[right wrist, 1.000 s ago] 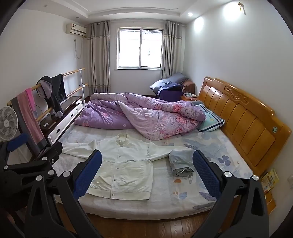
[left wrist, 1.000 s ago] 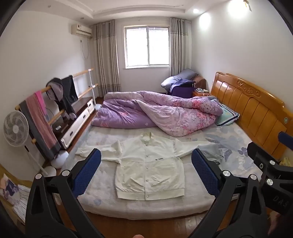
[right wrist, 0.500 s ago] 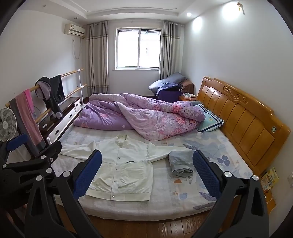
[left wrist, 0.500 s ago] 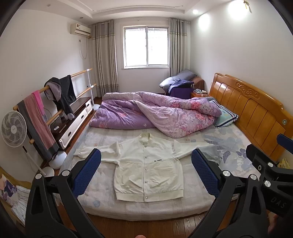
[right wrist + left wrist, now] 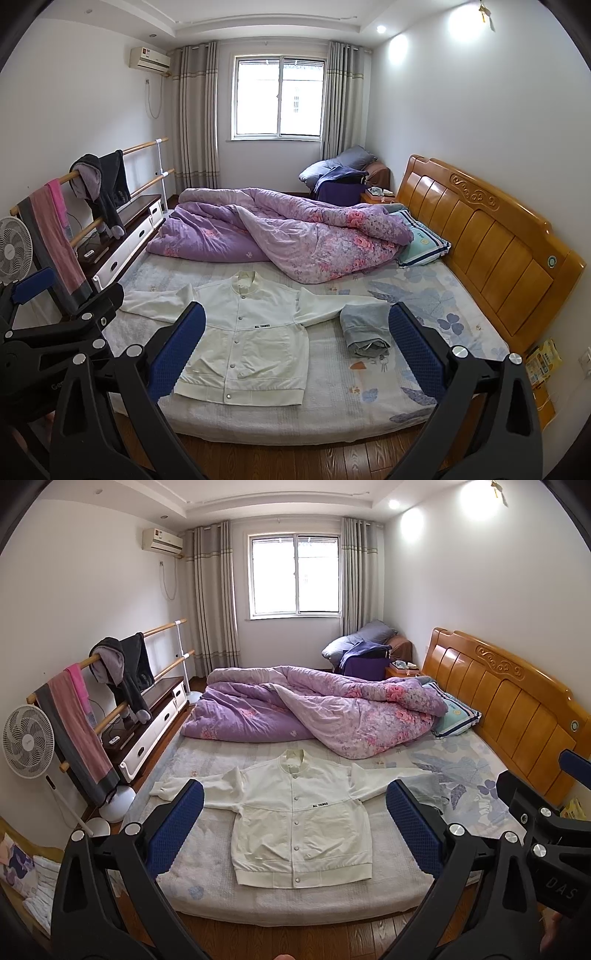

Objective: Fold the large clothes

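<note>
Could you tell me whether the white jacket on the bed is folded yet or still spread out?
Spread out. The white jacket lies flat on the bed, front up, snaps closed, both sleeves stretched sideways.

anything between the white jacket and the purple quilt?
Nothing: right wrist view shows only bare floral bedsheet between the white snap-button jacket and the crumpled purple floral quilt.
</note>
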The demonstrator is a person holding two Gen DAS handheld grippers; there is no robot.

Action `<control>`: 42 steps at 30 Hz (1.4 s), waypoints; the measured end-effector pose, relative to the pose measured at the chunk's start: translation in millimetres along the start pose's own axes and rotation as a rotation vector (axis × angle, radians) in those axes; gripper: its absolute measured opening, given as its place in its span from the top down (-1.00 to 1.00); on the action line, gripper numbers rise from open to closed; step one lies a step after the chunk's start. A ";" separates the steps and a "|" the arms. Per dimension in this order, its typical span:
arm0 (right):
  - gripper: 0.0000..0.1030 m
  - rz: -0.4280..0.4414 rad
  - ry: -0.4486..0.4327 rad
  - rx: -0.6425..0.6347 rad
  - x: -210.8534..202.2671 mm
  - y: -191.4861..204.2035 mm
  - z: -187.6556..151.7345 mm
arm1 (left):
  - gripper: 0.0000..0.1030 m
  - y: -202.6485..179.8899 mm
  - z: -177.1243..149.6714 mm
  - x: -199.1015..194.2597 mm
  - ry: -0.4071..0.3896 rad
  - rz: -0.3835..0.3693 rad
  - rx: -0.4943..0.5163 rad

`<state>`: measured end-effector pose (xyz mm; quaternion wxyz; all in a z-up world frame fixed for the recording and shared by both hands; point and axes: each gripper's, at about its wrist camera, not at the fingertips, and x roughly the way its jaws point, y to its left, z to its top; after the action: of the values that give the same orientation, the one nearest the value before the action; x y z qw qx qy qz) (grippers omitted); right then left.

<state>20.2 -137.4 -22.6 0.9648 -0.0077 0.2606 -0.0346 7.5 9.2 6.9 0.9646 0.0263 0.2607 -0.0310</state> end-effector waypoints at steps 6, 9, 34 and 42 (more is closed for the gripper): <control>-0.86 -0.001 0.000 0.001 0.3 -0.6 1.2 | -0.91 -1.7 -1.1 1.2 0.000 -0.001 0.000; -0.86 0.001 0.003 0.000 0.4 -0.1 1.3 | -0.91 -1.3 -0.6 1.5 0.001 0.002 0.001; -0.86 -0.001 0.017 0.005 4.8 -6.3 -3.7 | -0.91 -0.7 -5.6 6.1 0.008 -0.004 0.004; -0.86 -0.001 0.014 0.005 5.0 -8.0 -3.3 | -0.91 -2.2 -5.8 8.7 0.008 -0.004 0.004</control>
<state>22.4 -145.8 -27.7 0.9630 -0.0054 0.2671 -0.0358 12.0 7.0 -2.6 0.9634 0.0281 0.2645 -0.0334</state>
